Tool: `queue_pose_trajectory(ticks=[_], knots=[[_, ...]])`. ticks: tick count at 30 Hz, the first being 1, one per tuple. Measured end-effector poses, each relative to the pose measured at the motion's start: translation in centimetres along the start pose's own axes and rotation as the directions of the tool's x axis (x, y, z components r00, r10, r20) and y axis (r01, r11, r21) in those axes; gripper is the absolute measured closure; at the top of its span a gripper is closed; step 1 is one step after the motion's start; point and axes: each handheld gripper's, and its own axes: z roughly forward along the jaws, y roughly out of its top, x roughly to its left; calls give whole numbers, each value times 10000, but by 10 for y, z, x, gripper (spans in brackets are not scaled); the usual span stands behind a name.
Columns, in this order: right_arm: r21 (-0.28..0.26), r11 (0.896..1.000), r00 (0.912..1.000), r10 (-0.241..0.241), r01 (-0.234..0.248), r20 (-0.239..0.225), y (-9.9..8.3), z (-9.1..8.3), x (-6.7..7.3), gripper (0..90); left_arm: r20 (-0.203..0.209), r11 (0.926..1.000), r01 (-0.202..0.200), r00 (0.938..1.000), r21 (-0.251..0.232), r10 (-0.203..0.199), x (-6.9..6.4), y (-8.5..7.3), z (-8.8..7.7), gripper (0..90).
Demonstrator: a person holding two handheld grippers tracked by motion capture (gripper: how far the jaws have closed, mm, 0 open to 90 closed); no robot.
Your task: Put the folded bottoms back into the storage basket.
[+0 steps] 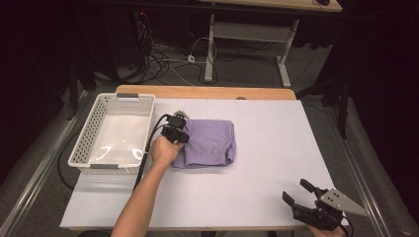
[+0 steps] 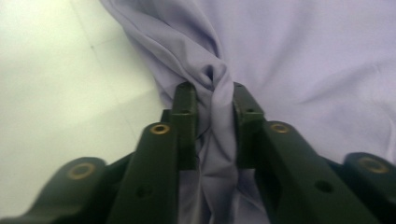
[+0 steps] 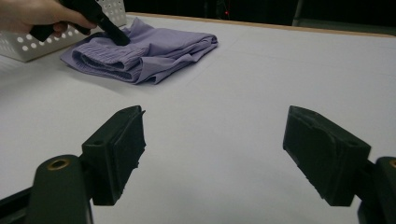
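A folded purple garment (image 1: 210, 143) lies on the white table top, just right of the basket. My left gripper (image 1: 185, 129) rests on the garment's left edge. In the left gripper view its jaws (image 2: 212, 91) pinch a bunched ridge of the purple cloth (image 2: 303, 60), and the pads press on it from both sides. My right gripper (image 1: 295, 190) stays low near the table's front right corner, open, with bare table between its jaws (image 3: 212, 126). From there the garment (image 3: 149, 49) and the left gripper (image 3: 119, 37) show farther off.
A white perforated basket (image 1: 84, 143) stands at the table's left side, close beside the garment. The white table top (image 1: 267, 138) stretches bare between the garment and the right gripper. Cables and a desk frame lie on the floor beyond the far edge.
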Motion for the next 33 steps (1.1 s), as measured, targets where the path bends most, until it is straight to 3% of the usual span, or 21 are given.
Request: queue_pose_trajectory(ticks=[10, 18, 33], knots=[[-42, 9999, 10000, 92, -92, -11, 0, -1, -1, 218, 820, 9996, 272, 9963, -69, -265, 6, 1, -2, 820], [-26, 9999, 9999, 125, -125, -44, 0, 0, -2, 218, 1445, 9949, 741, 9875, -678, -637, 4, 4, -22, 825], [-30, 9999, 9999, 142, -142, -17, 0, -1, -2, 218, 2546, 9878, 366, 9671, -1515, 32, -6, 12, -62, 827]])
